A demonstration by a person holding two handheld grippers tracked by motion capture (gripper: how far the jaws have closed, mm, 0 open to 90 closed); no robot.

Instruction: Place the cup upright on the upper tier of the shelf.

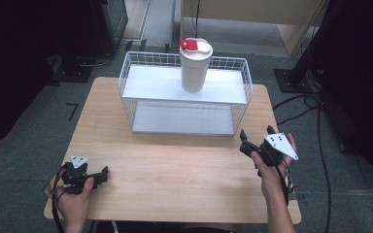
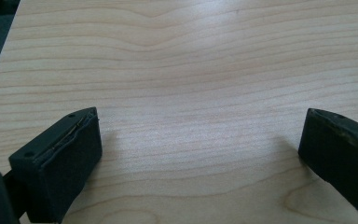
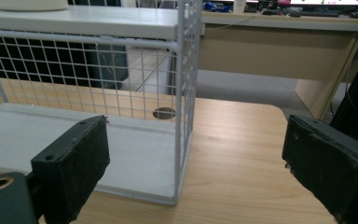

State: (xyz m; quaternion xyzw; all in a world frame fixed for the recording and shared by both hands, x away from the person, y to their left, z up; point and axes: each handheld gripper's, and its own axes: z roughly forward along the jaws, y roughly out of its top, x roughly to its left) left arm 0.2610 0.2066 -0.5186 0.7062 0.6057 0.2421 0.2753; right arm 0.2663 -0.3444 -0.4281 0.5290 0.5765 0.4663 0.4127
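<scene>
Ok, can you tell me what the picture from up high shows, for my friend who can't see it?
A white cup with a red-tabbed lid stands on the top shelf of a white wire rack on a wooden table. Nearer, hands hold the left tongs and right tongs.

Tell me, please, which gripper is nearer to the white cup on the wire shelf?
Right. The right gripper sits just off the shelf's front right corner, below the cup; the left gripper is back at the table's near left edge.

We see a lidded cup [image 1: 194, 65] on the upper shelf of a wire rack [image 1: 184, 95] at the table's [image 1: 175, 170] far edge, with both grippers nearer us, left [image 1: 97, 177] and right [image 1: 256, 138].
</scene>
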